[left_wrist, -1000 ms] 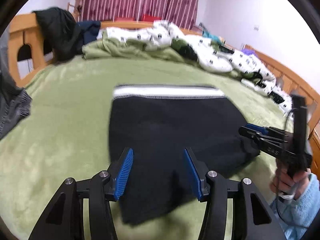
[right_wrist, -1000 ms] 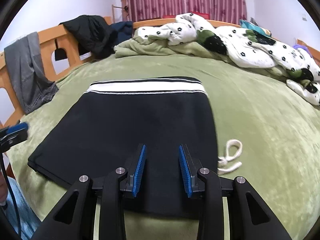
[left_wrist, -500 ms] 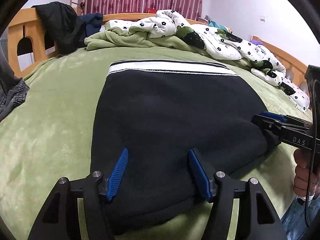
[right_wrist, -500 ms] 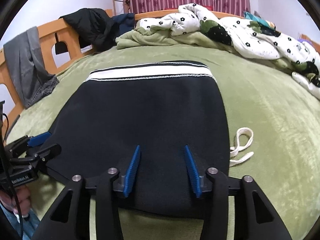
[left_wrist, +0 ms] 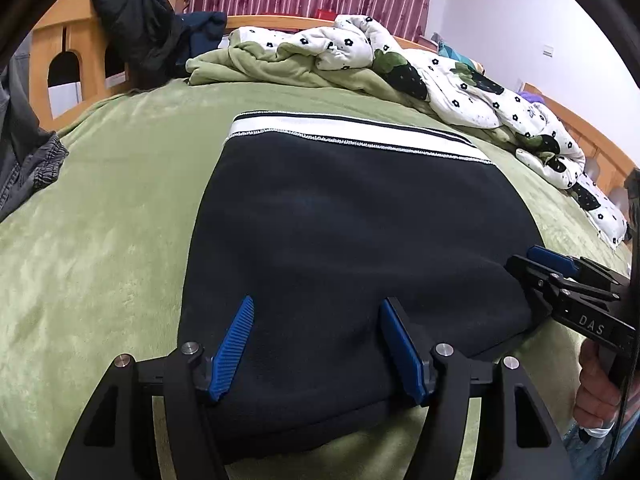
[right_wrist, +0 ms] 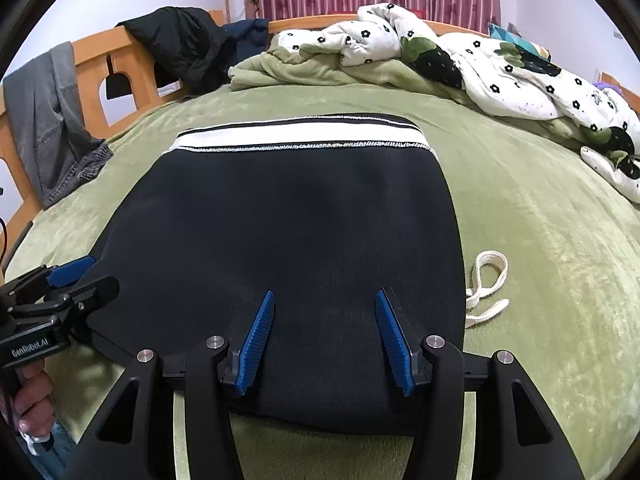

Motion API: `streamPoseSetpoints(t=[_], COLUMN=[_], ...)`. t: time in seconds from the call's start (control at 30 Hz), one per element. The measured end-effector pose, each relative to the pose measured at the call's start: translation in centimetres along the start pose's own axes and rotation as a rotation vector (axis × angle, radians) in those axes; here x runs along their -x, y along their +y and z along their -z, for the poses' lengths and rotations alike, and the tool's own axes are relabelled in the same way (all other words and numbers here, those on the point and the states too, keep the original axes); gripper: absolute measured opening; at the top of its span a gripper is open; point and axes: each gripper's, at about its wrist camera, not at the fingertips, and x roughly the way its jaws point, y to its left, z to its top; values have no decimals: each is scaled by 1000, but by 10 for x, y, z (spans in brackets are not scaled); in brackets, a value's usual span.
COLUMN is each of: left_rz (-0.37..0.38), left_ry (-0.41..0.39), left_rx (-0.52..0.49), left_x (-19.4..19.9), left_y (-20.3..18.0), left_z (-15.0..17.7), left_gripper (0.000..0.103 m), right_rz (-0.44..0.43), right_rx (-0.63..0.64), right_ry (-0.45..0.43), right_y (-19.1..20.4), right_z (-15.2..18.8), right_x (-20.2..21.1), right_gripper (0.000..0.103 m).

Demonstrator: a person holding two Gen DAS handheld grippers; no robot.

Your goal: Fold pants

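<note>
Folded black pants point(left_wrist: 360, 248) with a white waistband point(left_wrist: 360, 130) lie flat on the green bed; they also show in the right wrist view point(right_wrist: 296, 240). My left gripper point(left_wrist: 316, 340) is open, low over the near left edge of the pants, holding nothing. My right gripper point(right_wrist: 324, 332) is open over the near right edge, holding nothing. The right gripper also shows at the right of the left wrist view point(left_wrist: 540, 268); the left gripper shows at the left of the right wrist view point(right_wrist: 76, 276). A white drawstring point(right_wrist: 484, 288) lies on the bed beside the pants.
A crumpled white flowered duvet point(left_wrist: 460, 80) and green blanket point(right_wrist: 320, 68) are piled at the far side. A black jacket point(left_wrist: 136, 28) and grey trousers point(right_wrist: 52, 120) hang on the wooden bed frame point(right_wrist: 120, 64). Green sheet point(left_wrist: 100, 220) surrounds the pants.
Both grippers have come lower and closer to the near edge of the pants, and both have opened wider. The pants lie still.
</note>
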Motion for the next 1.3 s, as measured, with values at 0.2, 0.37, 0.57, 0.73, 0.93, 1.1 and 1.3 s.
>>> streamPoseSetpoints(t=[0.2, 0.37, 0.57, 0.73, 0.93, 1.1, 1.3], left_rz=[-21, -60, -63, -70, -35, -43, -39], left_ry=[52, 137, 227, 132, 49, -13, -73], left_rx=[-7, -18, 36, 25, 99, 106, 89], left_x=[7, 13, 25, 50, 61, 41, -20], left_y=[-3, -15, -19, -20, -5, -1, -2], left_z=[-1, -4, -6, -16, -59, -126, -181], left_gripper=[64, 63, 62, 62, 62, 62, 63], right_rz=[21, 35, 8, -68, -12, -13, -13], right_rx=[4, 8, -68, -130, -135, -69, -25], right_ry=[59, 137, 246, 78, -49, -132, -118], right_y=[3, 7, 0, -10, -12, -4, -6], right_z=[-1, 1, 4, -5, -28, -88, -158], right_x=[5, 7, 13, 58, 74, 70, 17], right_gripper=[54, 58, 55, 49, 49, 49, 49])
